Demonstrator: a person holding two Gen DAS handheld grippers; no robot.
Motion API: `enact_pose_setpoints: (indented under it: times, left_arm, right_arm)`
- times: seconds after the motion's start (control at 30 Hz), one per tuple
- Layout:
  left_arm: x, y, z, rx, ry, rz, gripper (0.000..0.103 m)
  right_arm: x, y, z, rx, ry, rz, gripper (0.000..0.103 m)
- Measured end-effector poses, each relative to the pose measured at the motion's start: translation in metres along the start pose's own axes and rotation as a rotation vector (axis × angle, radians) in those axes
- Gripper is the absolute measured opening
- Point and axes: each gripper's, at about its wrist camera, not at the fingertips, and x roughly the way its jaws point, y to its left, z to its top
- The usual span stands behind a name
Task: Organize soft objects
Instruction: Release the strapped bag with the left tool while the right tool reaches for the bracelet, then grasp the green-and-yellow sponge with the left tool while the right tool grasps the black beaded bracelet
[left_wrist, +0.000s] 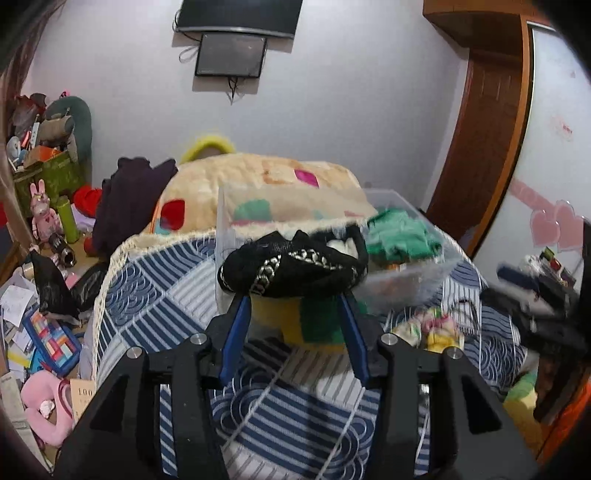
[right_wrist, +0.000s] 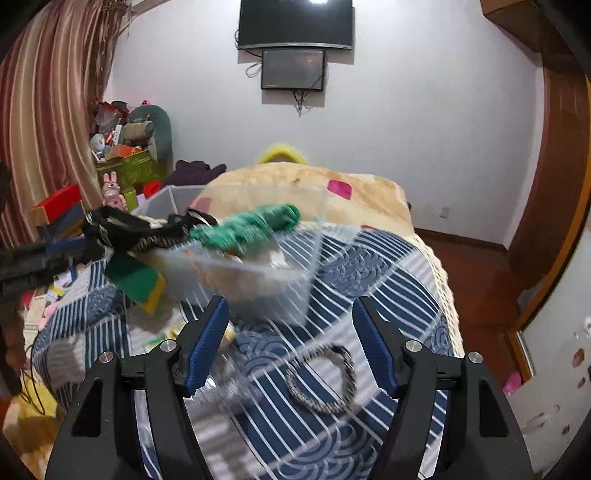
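Note:
My left gripper (left_wrist: 293, 295) holds a black soft item with a silver braided trim (left_wrist: 291, 267) between its blue fingers, just in front of the clear plastic bin (left_wrist: 402, 275) on the bed. The same item shows in the right wrist view (right_wrist: 129, 230), at the bin's left rim. A green knitted item (left_wrist: 400, 234) lies in the bin, also in the right wrist view (right_wrist: 251, 225). A yellow and green pad (left_wrist: 310, 321) lies under my left gripper. My right gripper (right_wrist: 291, 332) is open and empty above the blue striped bedspread (right_wrist: 369, 266). A braided loop (right_wrist: 325, 380) lies on the bedspread between its fingers.
A cream blanket with coloured patches (left_wrist: 266, 188) is heaped behind the bin. Small pastel soft items (left_wrist: 436, 325) lie on the bed at the right. The floor at the left is cluttered with papers, a pink toy (left_wrist: 44, 410) and boxes. A wooden door frame (left_wrist: 491, 122) stands at the right.

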Motion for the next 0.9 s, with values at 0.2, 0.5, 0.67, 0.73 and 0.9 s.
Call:
enact_pose_setpoints:
  times: [0.2,0.5,0.67,0.73,0.9]
  left_arm:
    - [0.021,-0.006,0.018,0.016,0.01,0.022,0.047]
    - [0.06,-0.002,0.02,0.005,0.082,0.063,0.047]
    - [0.045,0.0,0.014,0.001,0.06,0.048,0.048]
    - [0.037,-0.002,0.01,0.015,0.052,0.047,0.052]
    - [0.016,-0.005,-0.005,0.021,0.038,0.028,0.067]
  right_arm:
    - [-0.002,-0.018,-0.014,0.062,0.022,0.003,0.066]
    - [0.0,-0.027,-0.028,0.11,0.045,0.022,0.066]
    - [0.003,-0.029,-0.032,0.118,0.057,0.018,0.066]
    - [0.007,-0.03,-0.035,0.125,0.074,0.024,0.066]
    - [0.016,-0.026,-0.045,0.123,0.119,0.05,0.066]
